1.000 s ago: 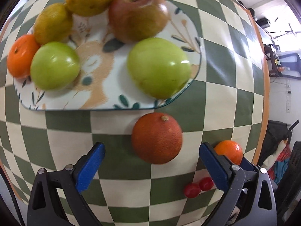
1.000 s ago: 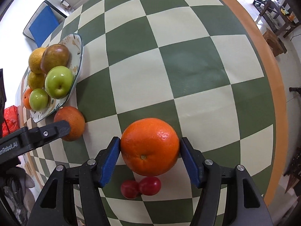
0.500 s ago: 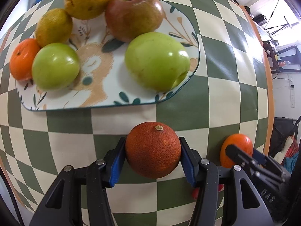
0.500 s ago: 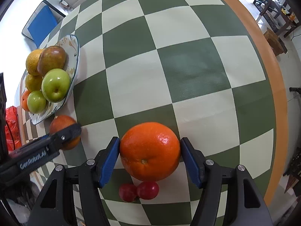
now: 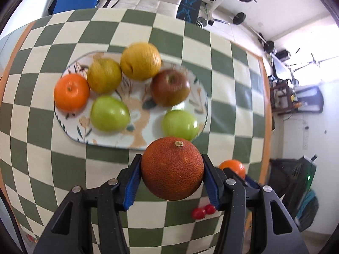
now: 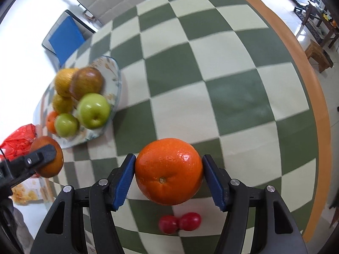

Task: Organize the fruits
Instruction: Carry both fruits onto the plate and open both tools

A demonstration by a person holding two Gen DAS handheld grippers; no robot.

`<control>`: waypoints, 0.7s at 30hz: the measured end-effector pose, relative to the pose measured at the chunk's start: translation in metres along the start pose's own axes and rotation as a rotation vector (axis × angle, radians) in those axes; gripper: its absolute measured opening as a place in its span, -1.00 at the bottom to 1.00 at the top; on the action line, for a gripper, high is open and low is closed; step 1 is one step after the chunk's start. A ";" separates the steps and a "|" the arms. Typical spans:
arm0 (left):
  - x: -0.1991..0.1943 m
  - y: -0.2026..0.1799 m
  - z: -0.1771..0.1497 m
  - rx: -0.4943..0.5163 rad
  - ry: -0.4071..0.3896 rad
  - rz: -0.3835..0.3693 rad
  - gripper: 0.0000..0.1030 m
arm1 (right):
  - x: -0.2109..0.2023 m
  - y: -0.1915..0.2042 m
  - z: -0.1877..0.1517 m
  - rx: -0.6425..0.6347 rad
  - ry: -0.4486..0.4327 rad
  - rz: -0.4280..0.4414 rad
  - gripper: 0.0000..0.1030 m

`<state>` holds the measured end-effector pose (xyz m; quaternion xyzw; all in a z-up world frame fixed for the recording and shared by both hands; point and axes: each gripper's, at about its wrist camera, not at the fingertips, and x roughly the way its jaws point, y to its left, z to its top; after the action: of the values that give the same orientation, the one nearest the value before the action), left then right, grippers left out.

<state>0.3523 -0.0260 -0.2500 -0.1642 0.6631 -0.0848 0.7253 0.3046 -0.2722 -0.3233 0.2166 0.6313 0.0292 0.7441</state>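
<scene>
Two tongs each clamp a fruit above the checkered tabletop (image 6: 222,97), both tilted steeply downward. Left tongs (image 5: 172,176) press their blue pads against the sides of a dark orange (image 5: 172,168), stem end turned up toward the camera, held clear of the cloth just in front of the plate (image 5: 70,131). Right tongs (image 6: 168,178) are closed on a bright orange (image 6: 168,174), navel facing the camera, also off the surface.

Six fruits sit on the plate: a small orange (image 5: 71,92) at its left edge, two yellow citrus (image 5: 104,75) side by side at the back, a red apple (image 5: 170,87) to the right, and two green apples (image 5: 109,116) at the front. Below the right tongs two cherry tomatoes (image 6: 180,222) lie touching each other on the tabletop. From the right wrist view, the left tongs and their fruit show at the left edge, near the plate's front corner.
</scene>
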 end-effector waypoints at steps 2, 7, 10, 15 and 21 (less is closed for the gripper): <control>0.001 0.002 0.019 -0.014 0.004 0.001 0.00 | -0.005 0.009 0.011 0.004 -0.016 0.039 0.29; 0.021 0.000 0.060 -0.014 0.057 0.057 0.00 | -0.006 0.040 0.052 -0.016 -0.051 0.086 0.29; 0.024 0.012 0.074 -0.019 0.092 0.080 0.00 | 0.000 0.058 0.072 -0.042 -0.050 0.093 0.29; 0.032 0.016 0.079 -0.017 0.117 0.137 0.04 | 0.014 0.081 0.097 -0.088 -0.037 0.072 0.29; 0.025 0.020 0.082 -0.040 0.077 0.124 0.22 | 0.036 0.093 0.116 -0.126 0.005 0.028 0.29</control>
<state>0.4337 -0.0056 -0.2749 -0.1339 0.7010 -0.0329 0.6997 0.4433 -0.2099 -0.3109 0.1784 0.6269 0.0799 0.7542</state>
